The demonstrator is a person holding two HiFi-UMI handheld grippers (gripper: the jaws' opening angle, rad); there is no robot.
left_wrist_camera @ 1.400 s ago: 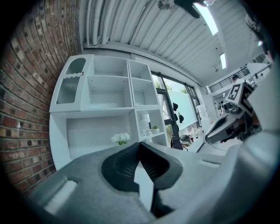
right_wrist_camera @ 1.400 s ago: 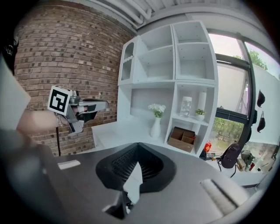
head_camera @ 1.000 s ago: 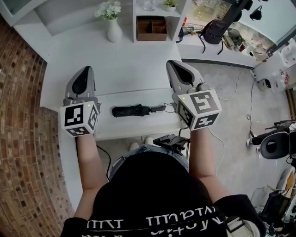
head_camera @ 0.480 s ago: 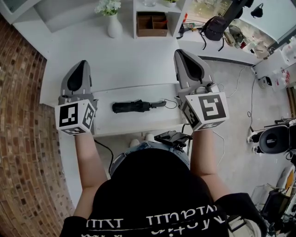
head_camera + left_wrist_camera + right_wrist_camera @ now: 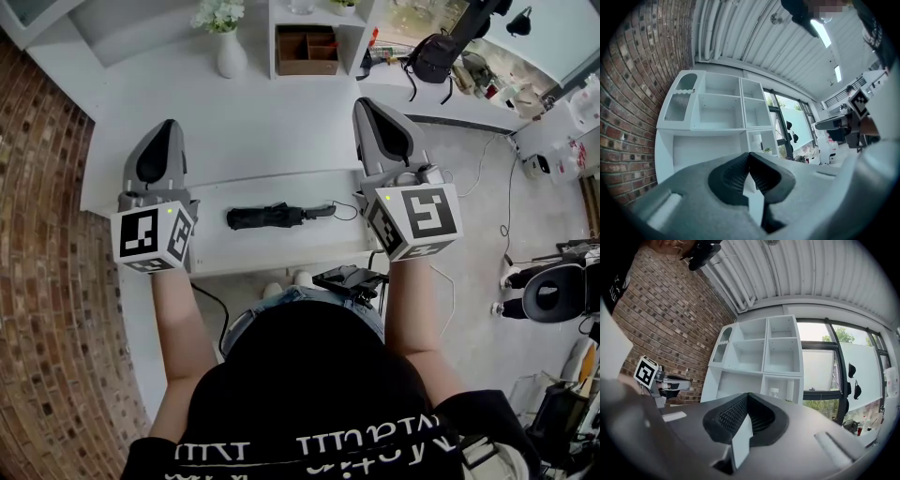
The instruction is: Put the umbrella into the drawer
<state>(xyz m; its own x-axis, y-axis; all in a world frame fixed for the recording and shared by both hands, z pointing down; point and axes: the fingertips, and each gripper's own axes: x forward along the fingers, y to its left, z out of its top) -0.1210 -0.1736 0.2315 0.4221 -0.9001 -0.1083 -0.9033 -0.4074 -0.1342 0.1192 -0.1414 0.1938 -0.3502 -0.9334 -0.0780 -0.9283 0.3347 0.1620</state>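
A folded black umbrella [image 5: 272, 217] lies lengthwise on a white ledge [image 5: 281, 248] in front of the person, its handle and wrist cord pointing right. My left gripper [image 5: 170, 126] hovers left of the umbrella, and my right gripper [image 5: 368, 104] hovers right of the handle; both are held above the white surface and apart from the umbrella. In the left gripper view the left gripper [image 5: 749, 153] has its jaws meeting at the tips with nothing between them. The right gripper [image 5: 747, 394] is likewise shut and empty. Neither gripper view shows the umbrella.
A white shelf unit [image 5: 717, 101] stands ahead against the brick wall [image 5: 47, 281]. A vase of flowers [image 5: 228, 52] and a wooden box [image 5: 307, 54] sit at the back. A black backpack [image 5: 434, 58] lies at the far right, with a black chair [image 5: 553, 291] on the floor.
Both grippers have risen a little, the right one more, during the first half second. Since then nothing has moved; the umbrella lies where it was.
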